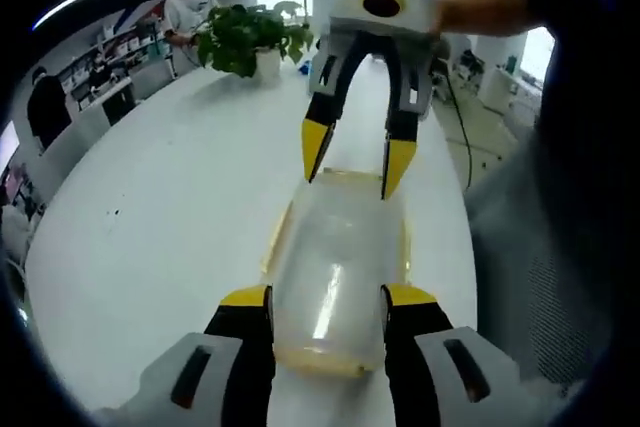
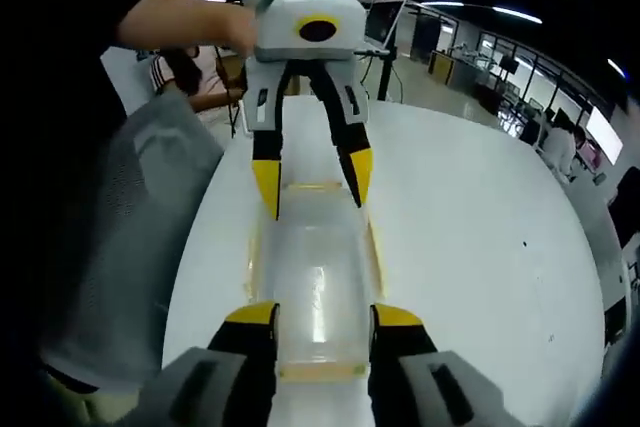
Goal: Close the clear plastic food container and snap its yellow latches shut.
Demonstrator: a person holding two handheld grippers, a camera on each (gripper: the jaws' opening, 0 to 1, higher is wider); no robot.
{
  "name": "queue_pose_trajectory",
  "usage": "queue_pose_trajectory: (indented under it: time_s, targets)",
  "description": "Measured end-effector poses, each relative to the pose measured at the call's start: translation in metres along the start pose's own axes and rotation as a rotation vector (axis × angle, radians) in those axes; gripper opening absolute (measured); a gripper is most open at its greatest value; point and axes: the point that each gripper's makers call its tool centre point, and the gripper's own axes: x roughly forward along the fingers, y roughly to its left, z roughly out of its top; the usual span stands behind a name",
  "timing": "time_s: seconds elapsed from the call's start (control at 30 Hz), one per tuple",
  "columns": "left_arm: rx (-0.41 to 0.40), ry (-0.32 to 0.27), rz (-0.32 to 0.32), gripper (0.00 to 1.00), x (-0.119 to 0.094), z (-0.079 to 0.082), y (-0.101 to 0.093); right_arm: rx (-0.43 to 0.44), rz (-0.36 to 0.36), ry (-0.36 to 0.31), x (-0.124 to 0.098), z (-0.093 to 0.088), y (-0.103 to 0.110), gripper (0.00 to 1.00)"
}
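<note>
A long clear plastic food container (image 1: 335,247) (image 2: 315,267) lies on the white table (image 1: 150,217), its lid on top. Yellow latches (image 1: 274,242) (image 2: 376,247) run along its long sides. The two grippers face each other over it, one at each short end. My left gripper (image 1: 328,297) stands open, its yellow-tipped jaws on either side of one end. At the opposite end my right gripper (image 2: 324,316) is open too and straddles the container the same way. Each shows in the other's view: the right gripper (image 1: 357,155) and the left gripper (image 2: 312,177), tips at the container's corners.
A potted plant (image 1: 245,39) stands farther along the table, with a person (image 1: 190,2) behind it. The holder's body in grey (image 2: 130,227) is close to the table edge beside the container. Other people (image 2: 558,147) and desks are far off.
</note>
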Motion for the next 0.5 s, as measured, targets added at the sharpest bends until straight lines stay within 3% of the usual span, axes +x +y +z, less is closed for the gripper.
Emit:
queue_pose_trajectory:
  time_s: [0.2, 0.5]
  targets:
    - [0.007, -0.021, -0.015, 0.38, 0.008, 0.008, -0.002, -0.007, 0.022, -0.013, 0.007, 0.012, 0.001, 0.33]
    - [0.017, -0.037, -0.036, 0.38, 0.013, 0.014, -0.008, -0.022, 0.037, -0.003, 0.015, 0.016, 0.000, 0.33]
